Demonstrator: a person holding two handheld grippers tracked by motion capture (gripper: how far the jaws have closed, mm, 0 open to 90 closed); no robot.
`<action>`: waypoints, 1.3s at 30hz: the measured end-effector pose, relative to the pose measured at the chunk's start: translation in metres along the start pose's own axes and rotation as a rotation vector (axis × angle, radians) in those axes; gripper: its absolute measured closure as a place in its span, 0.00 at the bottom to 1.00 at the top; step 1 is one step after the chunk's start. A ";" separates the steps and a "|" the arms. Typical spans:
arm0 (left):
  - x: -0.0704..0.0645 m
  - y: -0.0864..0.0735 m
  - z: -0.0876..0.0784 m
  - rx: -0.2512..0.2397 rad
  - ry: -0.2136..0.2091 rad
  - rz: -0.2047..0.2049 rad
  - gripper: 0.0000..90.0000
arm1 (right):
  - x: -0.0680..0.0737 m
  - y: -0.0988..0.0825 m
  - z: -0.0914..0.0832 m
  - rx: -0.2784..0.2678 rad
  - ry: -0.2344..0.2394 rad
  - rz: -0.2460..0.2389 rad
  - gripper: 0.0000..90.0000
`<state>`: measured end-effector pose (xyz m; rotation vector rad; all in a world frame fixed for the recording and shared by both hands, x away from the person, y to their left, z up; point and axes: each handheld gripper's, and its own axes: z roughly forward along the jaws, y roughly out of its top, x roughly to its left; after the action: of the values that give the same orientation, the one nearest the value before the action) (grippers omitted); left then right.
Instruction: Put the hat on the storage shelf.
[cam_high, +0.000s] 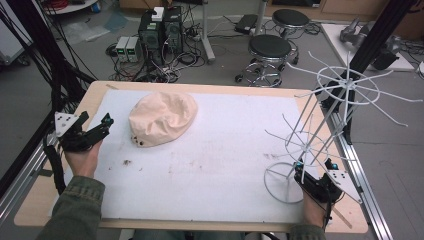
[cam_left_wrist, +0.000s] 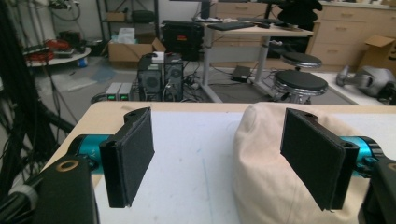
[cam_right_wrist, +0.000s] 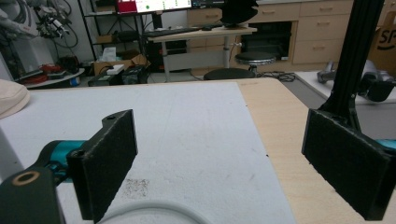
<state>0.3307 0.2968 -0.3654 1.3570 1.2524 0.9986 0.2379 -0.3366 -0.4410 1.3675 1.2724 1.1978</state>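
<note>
A cream fabric cap (cam_high: 162, 119) lies crumpled on the white mat (cam_high: 215, 150), left of centre. My left gripper (cam_high: 95, 121) hovers open just left of it, apart from the fabric. In the left gripper view the cap (cam_left_wrist: 266, 168) bulges in front of the right jaw, and the left gripper (cam_left_wrist: 219, 156) has nothing between its pads. A white wire rack (cam_high: 330, 100) leans over the table's right side on a ring base (cam_high: 280, 186). My right gripper (cam_high: 315, 169) stands open at that base; a curve of the ring base (cam_right_wrist: 149, 210) shows low between its jaws (cam_right_wrist: 224, 163).
A black metal post (cam_right_wrist: 350, 56) rises off the table's right edge, close to the rack. Wooden table edge (cam_high: 320, 220) borders the mat. Stools (cam_high: 270, 50), computer boxes (cam_high: 160, 30) and cables stand on the floor beyond the far edge.
</note>
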 end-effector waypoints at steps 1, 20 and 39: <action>-0.001 0.003 0.001 -0.009 -0.010 0.003 0.29 | 0.000 0.000 0.000 0.002 0.001 -0.001 0.10; -0.043 0.048 0.046 0.015 -0.161 0.034 0.29 | 0.000 -0.001 0.001 0.013 0.009 -0.007 0.10; -0.087 0.063 0.101 0.075 -0.316 0.046 0.29 | 0.000 -0.001 0.001 0.015 0.010 0.002 0.10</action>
<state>0.4291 0.1996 -0.3150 1.5399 1.0324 0.7375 0.2391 -0.3369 -0.4425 1.3753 1.2893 1.1998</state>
